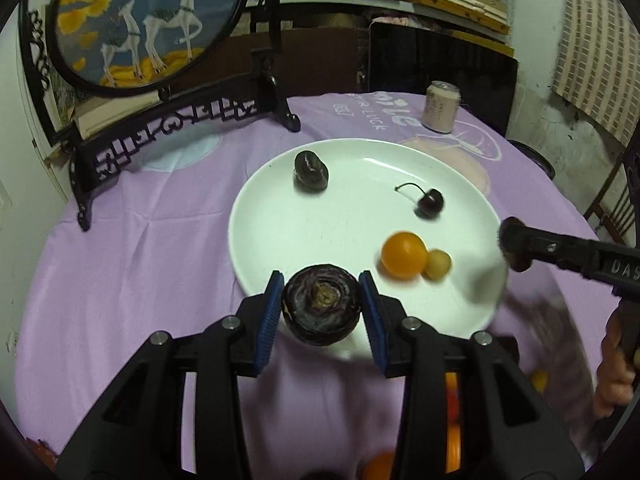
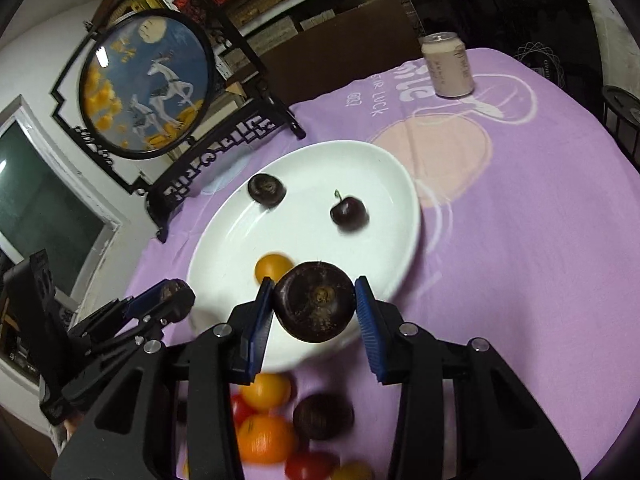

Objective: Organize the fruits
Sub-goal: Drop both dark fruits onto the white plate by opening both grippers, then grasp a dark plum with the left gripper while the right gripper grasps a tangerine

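The left gripper (image 1: 322, 306) was clamped on a dark round water chestnut (image 1: 320, 304), its blue pads (image 1: 272, 312) pressing both sides, and held it above the near rim of the white plate (image 1: 280, 216). The right gripper (image 2: 314, 306) gripped a second dark chestnut (image 2: 314, 300) the same way, also over the plate's near edge. On the plate lay another chestnut (image 1: 311, 171) toward the far left, a cherry (image 1: 429, 202) with a stem to its right, and, nearer, an orange fruit (image 1: 404, 255) touching a small yellow fruit (image 1: 437, 264). On the purple cloth (image 2: 520, 240) in front of the plate sat a heap of oranges (image 2: 266, 438), red tomatoes (image 2: 310, 464) and one more chestnut (image 2: 323, 416). Beyond the plate stood a pink can (image 1: 442, 107), and to the plate's far left a round deer screen (image 1: 144, 20) on a black carved stand
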Demonstrator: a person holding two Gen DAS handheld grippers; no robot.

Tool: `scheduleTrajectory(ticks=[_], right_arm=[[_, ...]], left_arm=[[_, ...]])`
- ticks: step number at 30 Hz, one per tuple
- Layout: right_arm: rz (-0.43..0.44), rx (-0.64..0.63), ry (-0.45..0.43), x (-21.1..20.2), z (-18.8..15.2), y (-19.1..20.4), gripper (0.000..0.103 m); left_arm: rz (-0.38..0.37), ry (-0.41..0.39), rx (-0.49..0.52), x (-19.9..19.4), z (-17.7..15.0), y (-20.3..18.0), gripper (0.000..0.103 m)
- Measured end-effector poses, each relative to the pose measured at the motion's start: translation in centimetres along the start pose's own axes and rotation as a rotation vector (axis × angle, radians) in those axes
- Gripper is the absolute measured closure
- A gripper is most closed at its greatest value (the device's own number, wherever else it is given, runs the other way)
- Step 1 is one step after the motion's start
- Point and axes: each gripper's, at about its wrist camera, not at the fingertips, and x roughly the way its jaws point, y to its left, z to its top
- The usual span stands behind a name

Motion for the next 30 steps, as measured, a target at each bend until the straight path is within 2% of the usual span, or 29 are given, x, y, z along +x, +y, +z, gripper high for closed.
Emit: scheduleTrajectory(ticks=[2, 3, 4, 5, 9, 12, 16, 21, 25, 30], right_arm=[[-0.004, 0.000, -0.010, 1.1, 0.5, 0.0, 0.060], [-0.013, 0.006, -0.012, 1.7, 0.6, -0.2, 0.058], [-0.018, 0.012, -0.013, 1.9, 0.5, -0.5, 0.051], [-0.007, 0.010, -0.016, 1.8, 0.5, -0.6, 0.050], [0.007, -0.005, -0.053, 0.5, 0.3, -0.9, 0.050], [0.006, -0.008, -0.050, -0.1, -0.2, -1.1, 0.050], [-0.010, -0.031, -0.043, -0.9, -1.5, -0.9, 0.050], [-0.012, -0.054, -0.021, -1.7, -3.6, -0.9, 0.050], [-0.033, -0.056, -0.021, -2.3, -4.6, -1.2, 0.046], [-0.033, -0.026, -0.039, -3.1, -4.8, -2.0, 0.046]], left_arm=[[-0.016, 0.020, -0.020, 1.0, 0.1, 0.2, 0.063], [-0.020, 0.020, -0.022, 1.1, 0.0, 0.3, 0.058], [-0.023, 0.020, -0.019, 1.1, -0.2, 0.5, 0.054], [-0.021, 0.017, -0.017, 1.0, -0.3, 0.6, 0.054], [-0.023, -0.004, -0.034, 0.0, -0.5, 1.4, 0.049], [0.003, -0.024, -0.027, -0.8, -0.9, 1.4, 0.042], [0.016, -0.033, -0.018, -1.8, -1.8, 1.3, 0.038], [0.049, -0.038, 0.011, -3.6, -4.3, 1.3, 0.031], [0.050, -0.023, 0.025, -5.0, -6.7, 1.7, 0.026], [0.033, 0.007, 0.037, -6.3, -9.5, 2.1, 0.026]])
